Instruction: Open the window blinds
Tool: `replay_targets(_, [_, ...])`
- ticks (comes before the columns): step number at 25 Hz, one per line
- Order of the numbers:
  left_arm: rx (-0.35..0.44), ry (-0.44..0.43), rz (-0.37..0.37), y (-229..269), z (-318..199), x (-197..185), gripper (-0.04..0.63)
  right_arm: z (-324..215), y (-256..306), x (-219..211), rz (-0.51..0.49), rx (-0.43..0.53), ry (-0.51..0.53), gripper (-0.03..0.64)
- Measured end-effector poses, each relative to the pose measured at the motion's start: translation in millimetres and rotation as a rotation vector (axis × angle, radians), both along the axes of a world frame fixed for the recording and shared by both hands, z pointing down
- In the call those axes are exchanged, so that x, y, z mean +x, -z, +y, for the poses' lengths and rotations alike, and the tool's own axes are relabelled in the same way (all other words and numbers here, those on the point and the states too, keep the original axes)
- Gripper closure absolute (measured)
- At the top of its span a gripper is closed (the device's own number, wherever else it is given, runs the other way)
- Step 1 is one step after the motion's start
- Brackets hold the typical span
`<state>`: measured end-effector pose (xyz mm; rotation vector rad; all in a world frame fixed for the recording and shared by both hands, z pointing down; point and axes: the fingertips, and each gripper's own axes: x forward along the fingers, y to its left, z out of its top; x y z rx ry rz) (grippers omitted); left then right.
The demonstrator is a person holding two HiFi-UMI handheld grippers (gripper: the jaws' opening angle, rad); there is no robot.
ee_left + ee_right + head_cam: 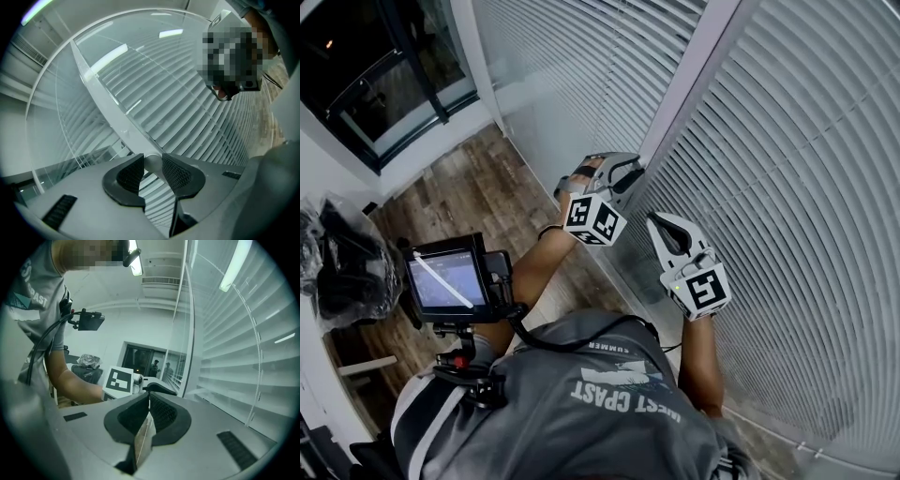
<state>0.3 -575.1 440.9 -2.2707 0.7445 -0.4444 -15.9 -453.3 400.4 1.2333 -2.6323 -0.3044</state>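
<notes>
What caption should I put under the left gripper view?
Left gripper pinches the clear wand beside the closed blinds.

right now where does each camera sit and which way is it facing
Head view: on the head, facing steeply down; blinds, left gripper, right gripper, shirt.
Left gripper view: on that gripper, facing up the blinds; jaws clamp the wand.
Right gripper view: on that gripper, facing along the blinds; jaws shut, arm showing.
Shared: blinds in all three.

Wood floor (459, 187); small lit monitor (445, 279); plastic-wrapped black bag (342, 258) at left; ceiling light (236, 263) on.
</notes>
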Motion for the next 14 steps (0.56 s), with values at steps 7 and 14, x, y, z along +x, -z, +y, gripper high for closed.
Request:
replay_targets(7, [-0.011, 0.0, 0.003, -4.4, 1.7, -3.9, 0.471, 1.1, -5.6, -2.0, 0.001, -0.016, -0.004, 0.612])
replay_targets(14, [-0.043, 0.011, 0.01, -14.0, 13.1, -4.3, 0.471, 13.1, -15.7, -4.4, 0.019, -0.038, 0.031, 0.612])
